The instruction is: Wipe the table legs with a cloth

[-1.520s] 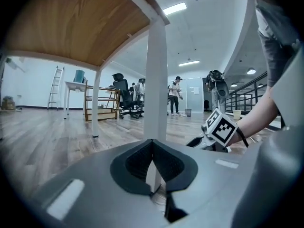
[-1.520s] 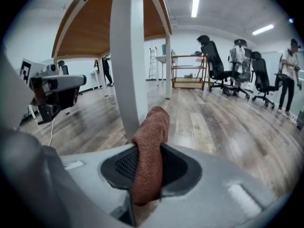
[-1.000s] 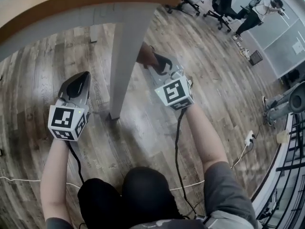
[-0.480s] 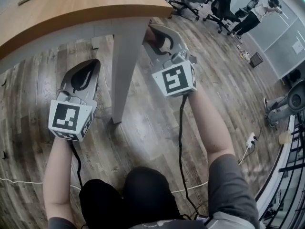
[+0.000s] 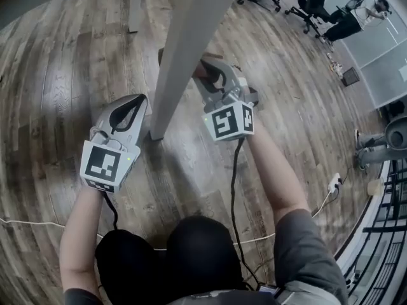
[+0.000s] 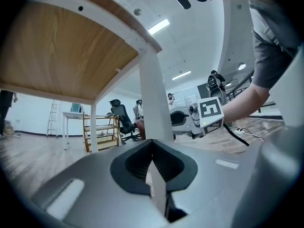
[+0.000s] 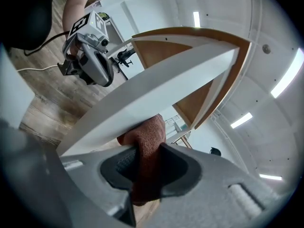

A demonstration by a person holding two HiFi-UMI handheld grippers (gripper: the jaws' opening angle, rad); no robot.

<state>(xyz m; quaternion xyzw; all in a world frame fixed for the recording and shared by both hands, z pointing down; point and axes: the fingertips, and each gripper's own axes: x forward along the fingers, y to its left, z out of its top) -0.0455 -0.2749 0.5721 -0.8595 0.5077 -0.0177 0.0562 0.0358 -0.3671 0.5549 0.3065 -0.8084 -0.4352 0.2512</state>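
A white table leg (image 5: pixel 184 49) slants down to the wooden floor in the head view. My right gripper (image 5: pixel 205 65) is on its right side, shut on a reddish-brown cloth (image 5: pixel 199 74) that is pressed against the leg. In the right gripper view the cloth (image 7: pixel 151 132) bulges out of the gripper (image 7: pixel 145 151) onto the leg (image 7: pixel 156 94). My left gripper (image 5: pixel 140 100) hovers to the left of the leg near its foot, shut and holding nothing. In the left gripper view that gripper (image 6: pixel 153 148) points at the leg (image 6: pixel 154 94).
A second white leg (image 5: pixel 135 5) stands farther back. Office chairs (image 5: pixel 311 2) and a person (image 5: pixel 359 11) are at the far right. A power strip (image 5: pixel 332 183) and a white cable (image 5: pixel 19 223) lie on the floor. A railing (image 5: pixel 388 234) runs along the right edge.
My right gripper ran the cloth up the leg towards the tabletop and came back down. The head view has dipped, so the tabletop is out of sight. The left gripper stayed beside the leg.
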